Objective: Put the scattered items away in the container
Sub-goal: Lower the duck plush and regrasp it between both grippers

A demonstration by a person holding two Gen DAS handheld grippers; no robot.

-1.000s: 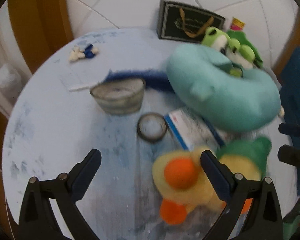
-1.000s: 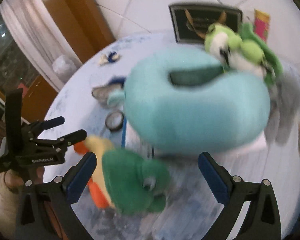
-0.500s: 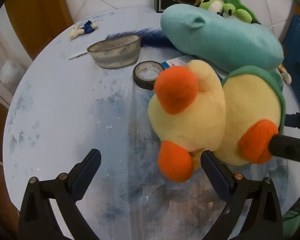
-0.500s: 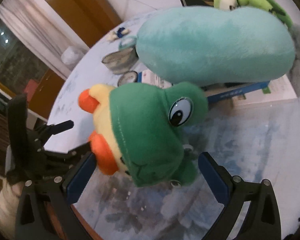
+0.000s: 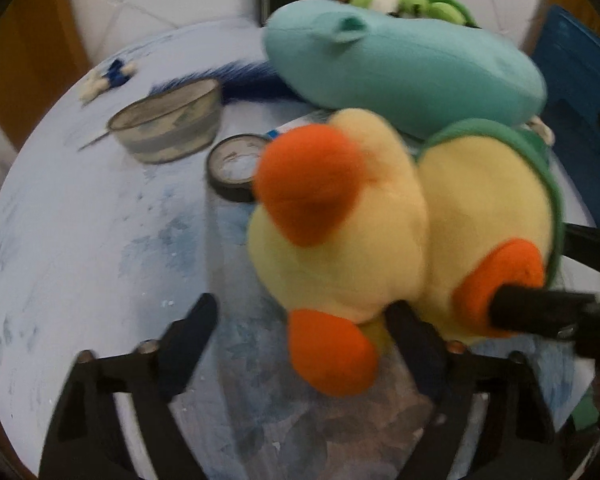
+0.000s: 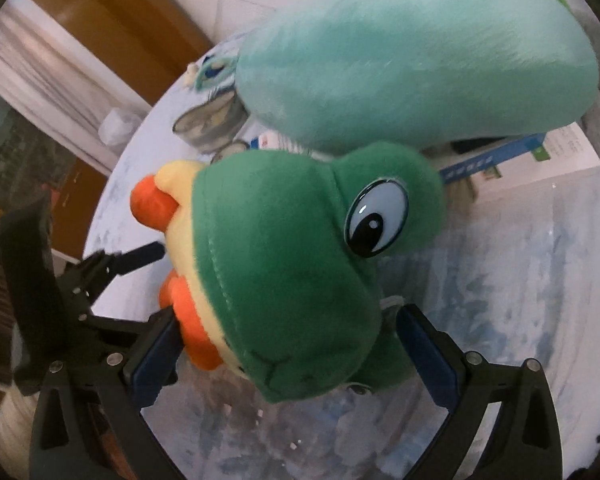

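From the left of the worktop (image 5: 80, 240) across: one small blue-and-white trinket (image 5: 108, 78), one bowl (image 5: 168, 126) with a thin stick beside it, one tape roll (image 5: 236, 168), then the frog plush (image 6: 292, 264), and behind it one long teal plush (image 5: 400, 76) lying crosswise over a box (image 6: 532, 160). One smaller green frog (image 5: 404, 0) sits at the far edge by a dark bag, and a blue bin (image 5: 580, 120) stands off the right side.

The frog plush is the thing in hand. It lies between the two grippers, green head toward the right one, yellow belly and orange feet toward the left one. The right gripper (image 6: 288, 332) has its jaws spread around the head; whether they press the plush I cannot tell. The left gripper (image 5: 300, 328) is spread wide, one finger under the plush's lower foot, not clamping. The right one looks better placed to carry, and the bin, probably the container, lies on that side too.
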